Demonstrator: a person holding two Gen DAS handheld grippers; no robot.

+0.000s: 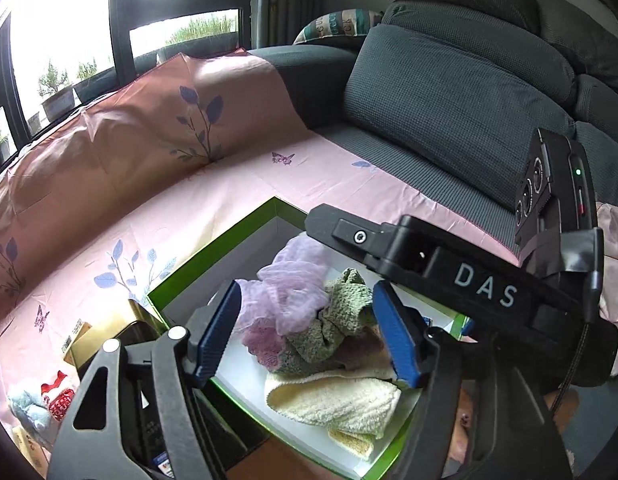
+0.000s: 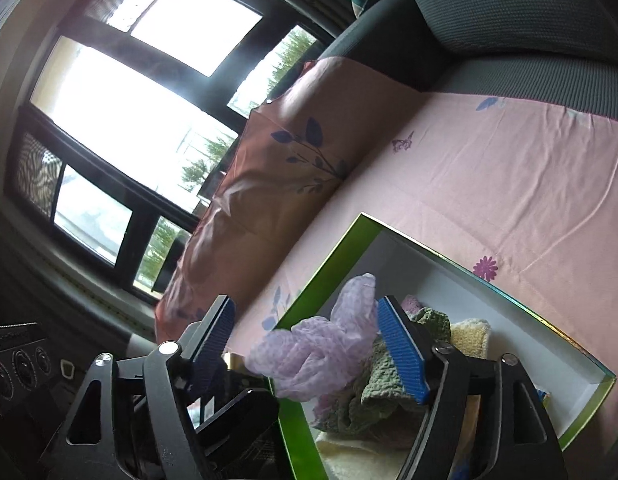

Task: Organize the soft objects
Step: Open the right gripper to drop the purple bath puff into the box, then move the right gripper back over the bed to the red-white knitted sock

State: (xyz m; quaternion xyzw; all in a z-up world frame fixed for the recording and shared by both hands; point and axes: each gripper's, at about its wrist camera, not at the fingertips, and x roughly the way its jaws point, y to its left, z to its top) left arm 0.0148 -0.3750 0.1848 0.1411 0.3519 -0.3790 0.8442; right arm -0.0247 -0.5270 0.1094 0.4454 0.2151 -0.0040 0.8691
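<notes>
A green-rimmed white box (image 1: pixel 213 256) lies on the pink sheet and holds a heap of soft cloths. A lilac mesh cloth (image 1: pixel 293 288) lies on top, over a green knitted cloth (image 1: pixel 345 308), a pink knit piece (image 1: pixel 265 344) and a cream towel (image 1: pixel 337 396). My left gripper (image 1: pixel 309 334) hangs open just above the heap, its pads apart from the cloth. My right gripper (image 2: pixel 307 344) is open too. The lilac mesh cloth (image 2: pixel 321 352) bulges loosely between its fingers and over the box rim (image 2: pixel 329 272), and the left pad stands clear of it. The right gripper's black body (image 1: pixel 485 288) crosses the left wrist view.
A pink floral sheet (image 1: pixel 229 184) covers the sofa seat and its back. Dark grey cushions (image 1: pixel 449 100) rise on the right, and a window (image 2: pixel 121 120) is behind. A pale blue plush toy (image 1: pixel 29 408), a red-and-white item and a gold box (image 1: pixel 121 320) lie left of the green-rimmed box.
</notes>
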